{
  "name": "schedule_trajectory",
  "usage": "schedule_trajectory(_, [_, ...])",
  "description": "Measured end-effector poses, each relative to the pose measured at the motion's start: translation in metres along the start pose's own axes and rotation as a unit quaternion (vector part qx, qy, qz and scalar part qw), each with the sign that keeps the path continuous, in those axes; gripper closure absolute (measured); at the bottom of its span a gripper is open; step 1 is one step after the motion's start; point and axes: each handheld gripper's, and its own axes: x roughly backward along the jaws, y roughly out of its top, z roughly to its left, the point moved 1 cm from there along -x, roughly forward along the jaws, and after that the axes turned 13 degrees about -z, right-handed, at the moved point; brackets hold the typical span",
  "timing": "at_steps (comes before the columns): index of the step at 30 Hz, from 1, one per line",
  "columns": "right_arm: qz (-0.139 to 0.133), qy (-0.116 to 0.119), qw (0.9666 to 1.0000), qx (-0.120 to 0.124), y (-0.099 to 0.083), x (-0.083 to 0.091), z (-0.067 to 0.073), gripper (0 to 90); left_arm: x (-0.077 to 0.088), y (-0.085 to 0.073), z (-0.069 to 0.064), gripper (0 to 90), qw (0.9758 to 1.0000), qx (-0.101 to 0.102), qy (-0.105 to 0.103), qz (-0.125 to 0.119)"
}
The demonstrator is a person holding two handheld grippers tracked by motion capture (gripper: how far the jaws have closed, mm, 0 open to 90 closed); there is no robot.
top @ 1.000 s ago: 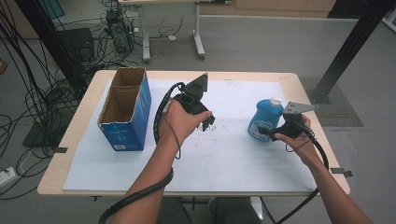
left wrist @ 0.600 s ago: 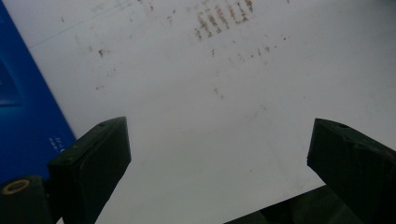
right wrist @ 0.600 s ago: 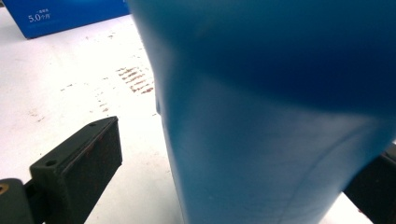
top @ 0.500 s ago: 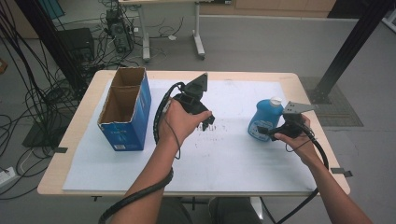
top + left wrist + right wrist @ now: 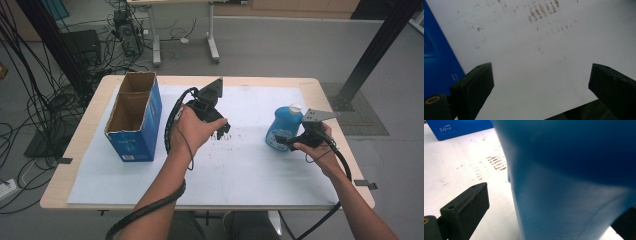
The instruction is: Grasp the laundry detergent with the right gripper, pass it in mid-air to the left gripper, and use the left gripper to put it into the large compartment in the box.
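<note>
The blue bottle (image 5: 282,129) stands upright on the white sheet (image 5: 240,165) at the right of the surface, well apart from the open blue carton (image 5: 135,117). The right gripper (image 5: 285,141) has its jaws apart around the bottle's lower body, not yet clamped, so the grasp looks in hand; closing and lifting comes next. The left gripper (image 5: 222,127) hovers mid-sheet, jaws wide apart and empty.

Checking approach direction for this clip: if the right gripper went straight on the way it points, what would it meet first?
The blue bottle: it stands between the open jaws of the right gripper, close ahead; whether they already touch it is unclear.
</note>
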Motion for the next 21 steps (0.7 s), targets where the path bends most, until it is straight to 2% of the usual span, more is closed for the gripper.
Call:
schedule_trajectory(3, [0.002, 0.003, 1.0000, 0.001, -0.0003, -0.0008, -0.0001, 4.8, -0.0008, -0.0007, 0.0001, 6.6, 1.0000, 0.000, 0.000, 0.001])
schedule_trajectory(9, [0.001, 0.003, 1.0000, 0.006, -0.0005, 0.0001, -0.0021, 14.8, -0.0007, -0.0016, 0.0008, 6.5, 1.0000, 0.001, 0.001, 0.001])
schedule_trajectory(12, [0.002, -0.004, 1.0000, 0.005, -0.0010, 0.0009, -0.0040, 20.0, -0.0003, -0.0017, 0.0008, 6.5, 1.0000, 0.000, 0.002, -0.002])
schedule_trajectory(19, [0.006, -0.003, 1.0000, 0.007, -0.0029, 0.0010, -0.0050, 29.7, 0.0008, -0.0013, 0.0005, 6.7, 1.0000, -0.001, 0.002, -0.005])
schedule_trajectory(21, [0.006, 0.000, 0.9999, 0.009, -0.0032, 0.0010, -0.0053, 35.0, 0.0011, -0.0012, 0.0004, 6.7, 1.0000, -0.001, 0.003, -0.005])
